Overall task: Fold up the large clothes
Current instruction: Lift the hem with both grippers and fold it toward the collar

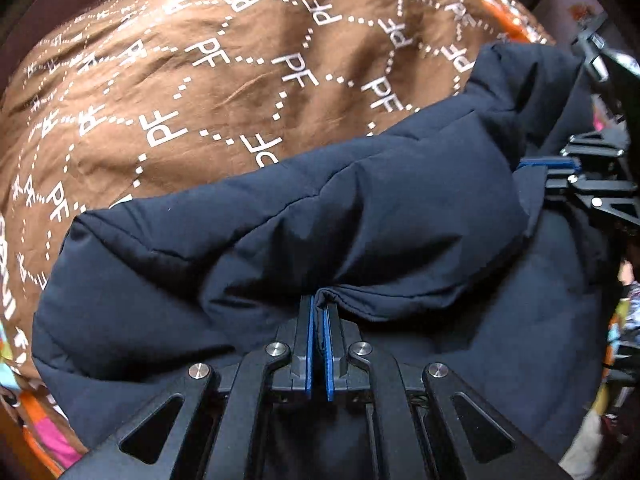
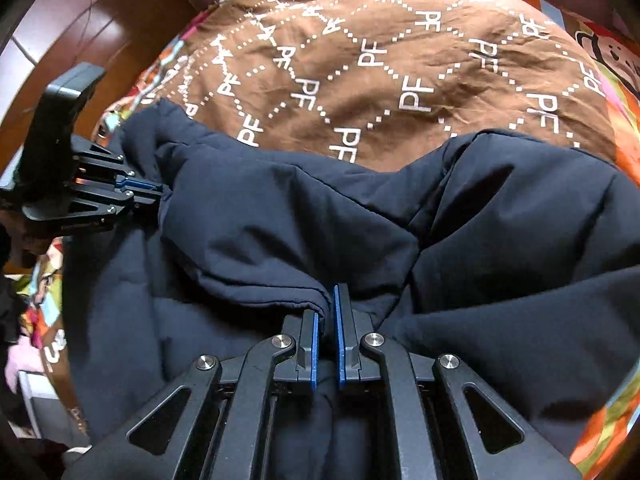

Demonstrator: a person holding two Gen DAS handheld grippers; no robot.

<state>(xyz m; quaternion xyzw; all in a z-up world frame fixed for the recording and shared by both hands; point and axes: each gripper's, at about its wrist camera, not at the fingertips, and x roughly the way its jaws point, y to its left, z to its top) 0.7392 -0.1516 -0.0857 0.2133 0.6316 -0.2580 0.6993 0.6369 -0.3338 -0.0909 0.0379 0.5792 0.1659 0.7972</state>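
A dark navy padded jacket (image 1: 320,224) lies on a brown bed cover printed with white "PF" letters (image 1: 208,72). My left gripper (image 1: 319,308) is shut on a fold of the jacket's fabric near its edge. My right gripper (image 2: 328,304) is shut on another fold of the jacket (image 2: 300,220). Each gripper shows in the other's view: the right one (image 1: 536,165) at the jacket's right edge, the left one (image 2: 156,190) at its left edge. A folded-over layer of the jacket runs between the two grips.
The brown cover (image 2: 400,80) lies over a colourful orange and pink sheet (image 2: 616,128). Wooden furniture (image 2: 100,32) stands beyond the bed at the upper left in the right wrist view. Mixed colourful fabric (image 1: 624,320) shows at the right edge.
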